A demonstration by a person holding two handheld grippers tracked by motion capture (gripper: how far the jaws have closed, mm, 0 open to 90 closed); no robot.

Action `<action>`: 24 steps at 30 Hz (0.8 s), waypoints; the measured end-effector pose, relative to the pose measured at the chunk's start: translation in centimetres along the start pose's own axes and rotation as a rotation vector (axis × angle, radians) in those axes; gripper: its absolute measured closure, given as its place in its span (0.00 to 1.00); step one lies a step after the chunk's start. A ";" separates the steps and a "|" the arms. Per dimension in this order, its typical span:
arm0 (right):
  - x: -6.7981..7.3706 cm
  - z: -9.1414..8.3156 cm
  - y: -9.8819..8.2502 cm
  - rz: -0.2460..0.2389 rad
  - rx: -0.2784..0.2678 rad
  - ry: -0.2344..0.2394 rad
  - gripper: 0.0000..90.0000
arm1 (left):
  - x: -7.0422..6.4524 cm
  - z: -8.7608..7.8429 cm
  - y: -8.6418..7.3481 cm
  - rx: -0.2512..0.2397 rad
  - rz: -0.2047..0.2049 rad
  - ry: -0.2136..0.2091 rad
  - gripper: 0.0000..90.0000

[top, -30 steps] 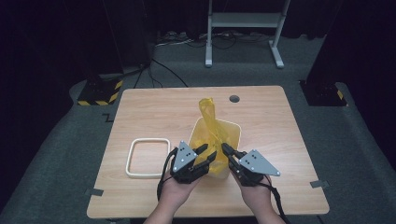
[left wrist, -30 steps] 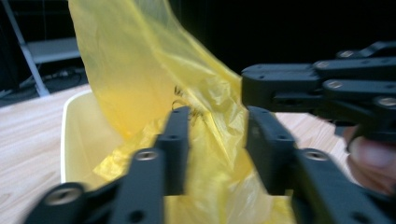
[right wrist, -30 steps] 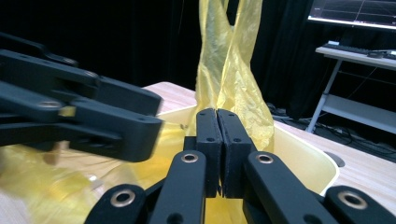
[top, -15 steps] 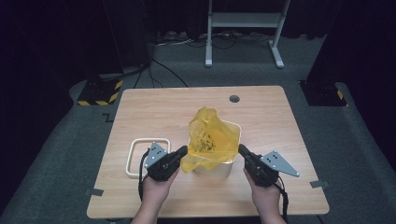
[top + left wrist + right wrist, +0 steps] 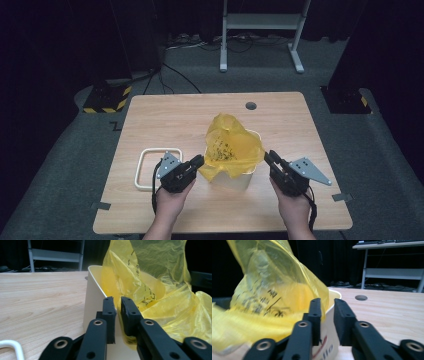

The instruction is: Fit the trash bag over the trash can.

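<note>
A recording studio: black curtains point(image 5: 60, 45), floor cables point(image 5: 175, 75).

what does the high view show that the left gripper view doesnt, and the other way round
The high view takes in the whole table, both hands, the right gripper beside the bin and the full white square frame. The left gripper view gives a close look along the left gripper, its jaws a narrow gap apart at the rim with nothing clearly pinched, and at the print on the plastic. Both show the yellow bag draped over the cream bin.
</note>
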State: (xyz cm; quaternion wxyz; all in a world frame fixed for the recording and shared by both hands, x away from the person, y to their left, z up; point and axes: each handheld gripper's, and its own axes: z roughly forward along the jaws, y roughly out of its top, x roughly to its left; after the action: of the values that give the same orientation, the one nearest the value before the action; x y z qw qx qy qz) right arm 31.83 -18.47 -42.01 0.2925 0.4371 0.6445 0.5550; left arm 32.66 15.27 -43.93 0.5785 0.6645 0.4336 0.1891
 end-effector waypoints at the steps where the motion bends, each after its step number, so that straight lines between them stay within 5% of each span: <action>1: 0.1 -1.1 -0.7 0.011 0.003 -0.016 0.78 | 0.0 0.1 -0.1 -0.001 0.000 -0.004 0.85; 6: 0.6 -1.8 -2.9 -0.022 0.046 -0.051 0.80 | 0.0 0.1 -0.3 -0.011 -0.017 0.000 0.83; 10: 1.6 -0.4 -3.7 -0.045 0.089 -0.024 0.80 | -0.5 0.2 -0.4 -0.004 -0.024 -0.020 0.83; 18: 0.4 2.1 -2.8 -0.041 0.101 -0.049 0.83 | -1.7 0.8 -1.1 -0.010 -0.022 -0.060 0.81; 21: -0.2 2.9 -2.0 -0.055 0.098 -0.064 0.81 | -2.2 0.7 -1.1 -0.021 0.007 -0.035 0.77; 24: -0.7 1.8 -1.0 -0.063 0.041 -0.084 0.79 | -2.1 0.1 -0.7 -0.049 0.027 0.004 0.67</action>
State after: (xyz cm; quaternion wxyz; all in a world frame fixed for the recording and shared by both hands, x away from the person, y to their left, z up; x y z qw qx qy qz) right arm 33.41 -18.24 -43.46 0.3275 0.4457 0.6562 0.5133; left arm 31.28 13.50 -44.07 0.5912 0.6554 0.4210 0.2091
